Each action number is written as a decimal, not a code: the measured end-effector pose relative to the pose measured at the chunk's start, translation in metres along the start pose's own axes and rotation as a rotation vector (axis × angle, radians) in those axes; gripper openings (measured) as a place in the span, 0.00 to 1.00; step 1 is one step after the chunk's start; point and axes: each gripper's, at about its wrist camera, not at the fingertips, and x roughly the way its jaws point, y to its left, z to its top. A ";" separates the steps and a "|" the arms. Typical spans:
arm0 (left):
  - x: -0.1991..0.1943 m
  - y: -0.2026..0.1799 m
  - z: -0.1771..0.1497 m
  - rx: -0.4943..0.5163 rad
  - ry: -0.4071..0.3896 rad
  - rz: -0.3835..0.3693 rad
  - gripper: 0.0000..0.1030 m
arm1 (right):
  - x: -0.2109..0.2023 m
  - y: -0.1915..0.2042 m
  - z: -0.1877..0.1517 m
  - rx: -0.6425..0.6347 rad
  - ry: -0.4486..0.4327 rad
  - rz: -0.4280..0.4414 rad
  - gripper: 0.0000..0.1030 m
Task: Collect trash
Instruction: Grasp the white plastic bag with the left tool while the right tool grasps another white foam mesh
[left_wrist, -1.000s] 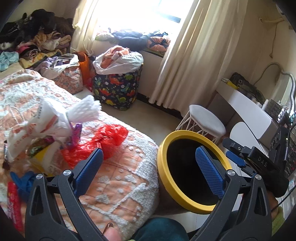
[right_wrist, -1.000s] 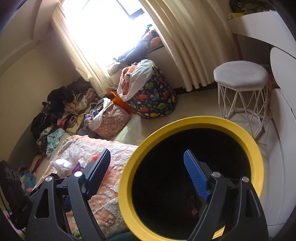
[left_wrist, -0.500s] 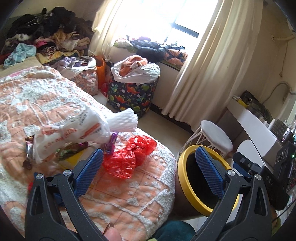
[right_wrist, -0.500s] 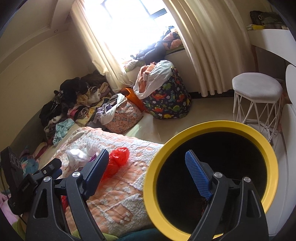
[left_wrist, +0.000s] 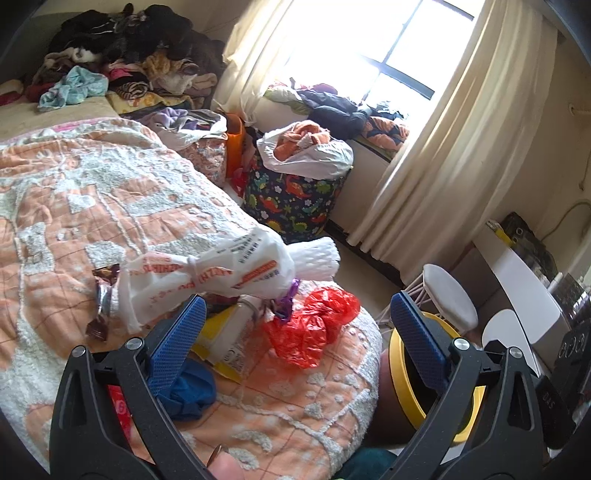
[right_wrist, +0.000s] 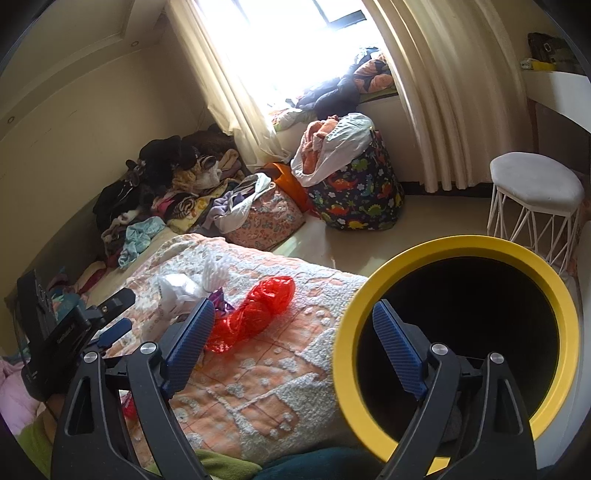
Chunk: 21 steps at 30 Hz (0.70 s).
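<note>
- Both our grippers, left gripper (left_wrist: 295, 332) and right gripper (right_wrist: 293, 339), stand wide and empty; the right's jaws have just been opening.
- We judge we're reaching: next, close on the red bag (left_wrist: 310, 328), then carry it to the yellow bin (right_wrist: 454, 347).

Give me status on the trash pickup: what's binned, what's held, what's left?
Done: nothing visibly binned; the yellow-rimmed bin's interior is too dark to read. In hand: nothing, both the left tongs and right tongs are open and empty. Left on the bed: crumpled red plastic bag, printed white plastic bag, white foam netting, brown wrappers.
</note>
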 end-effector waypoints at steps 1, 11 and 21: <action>-0.001 0.004 0.001 -0.008 -0.002 0.005 0.89 | 0.001 0.004 0.000 -0.003 0.003 0.004 0.83; -0.001 0.049 0.010 -0.129 -0.013 0.041 0.89 | 0.027 0.039 0.005 -0.041 0.054 0.050 0.83; 0.010 0.094 0.011 -0.255 0.025 0.053 0.89 | 0.067 0.071 0.018 -0.077 0.099 0.076 0.83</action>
